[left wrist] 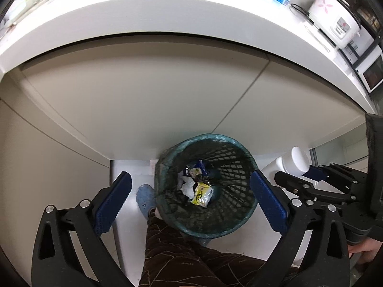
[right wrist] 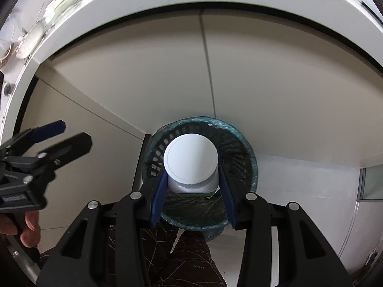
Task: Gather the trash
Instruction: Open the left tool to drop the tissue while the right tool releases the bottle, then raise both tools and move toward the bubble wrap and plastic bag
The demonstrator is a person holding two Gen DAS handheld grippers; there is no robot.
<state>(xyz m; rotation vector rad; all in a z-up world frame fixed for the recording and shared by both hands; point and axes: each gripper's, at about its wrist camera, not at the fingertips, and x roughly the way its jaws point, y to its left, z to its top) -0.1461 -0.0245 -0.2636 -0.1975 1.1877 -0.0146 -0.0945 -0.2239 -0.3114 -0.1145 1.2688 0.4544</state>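
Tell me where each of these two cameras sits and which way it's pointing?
Left wrist: sits on the left gripper, looking steeply down into the bin; its open blue fingers, a trouser leg and a shoe show.
Right wrist: sits on the right gripper, looking down at the white bottle it holds over the bin; a hand shows at left.
Shared: the bin, the bottle, the cabinet and each other's gripper.

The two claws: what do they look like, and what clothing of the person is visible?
Both the left claw and the right claw have black frames with silver rivets and ribbed blue pads. The person wears dark brown trousers with thin pale lines and a light blue slipper.
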